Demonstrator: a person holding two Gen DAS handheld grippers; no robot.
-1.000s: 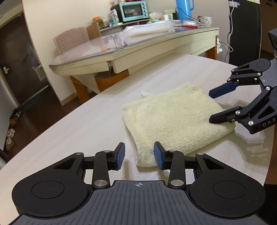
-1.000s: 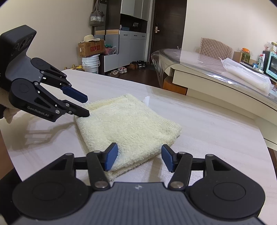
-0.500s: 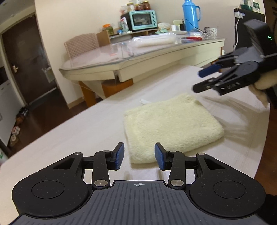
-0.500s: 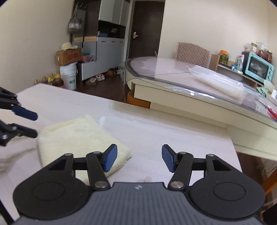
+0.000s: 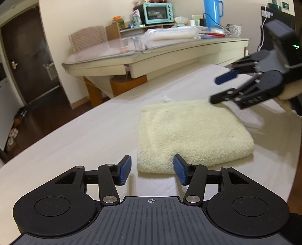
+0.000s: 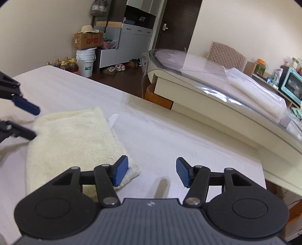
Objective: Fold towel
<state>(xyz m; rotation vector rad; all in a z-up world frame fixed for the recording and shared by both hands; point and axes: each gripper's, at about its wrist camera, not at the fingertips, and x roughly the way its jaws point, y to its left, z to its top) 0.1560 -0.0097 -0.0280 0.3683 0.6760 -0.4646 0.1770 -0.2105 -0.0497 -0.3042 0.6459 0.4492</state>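
A pale yellow towel (image 5: pixel 190 133) lies folded into a thick square on the white table (image 5: pixel 79 143). My left gripper (image 5: pixel 152 170) hovers just short of the towel's near edge, its jaws opening with nothing between them. In the right wrist view the same towel (image 6: pixel 69 139) lies to the left, and my right gripper (image 6: pixel 152 174) stands open over bare table past the towel's corner. The right gripper (image 5: pixel 222 88) also shows in the left wrist view, raised above the towel's far right corner. The left gripper (image 6: pixel 28 122) appears at the left edge of the right wrist view.
A small white scrap (image 6: pixel 113 118) lies on the table beside the towel. Behind stands a glass-topped table (image 5: pixel 151 50) with a plastic bag, a blue jug (image 5: pixel 212 13) and a teal oven (image 5: pixel 156 13). A padded chair (image 6: pixel 226 54) and a dark door (image 5: pixel 26 62) are farther off.
The right gripper let go of the towel's right edge, lifted off and drew away to the right. The left gripper's jaws have widened. The towel lies still.
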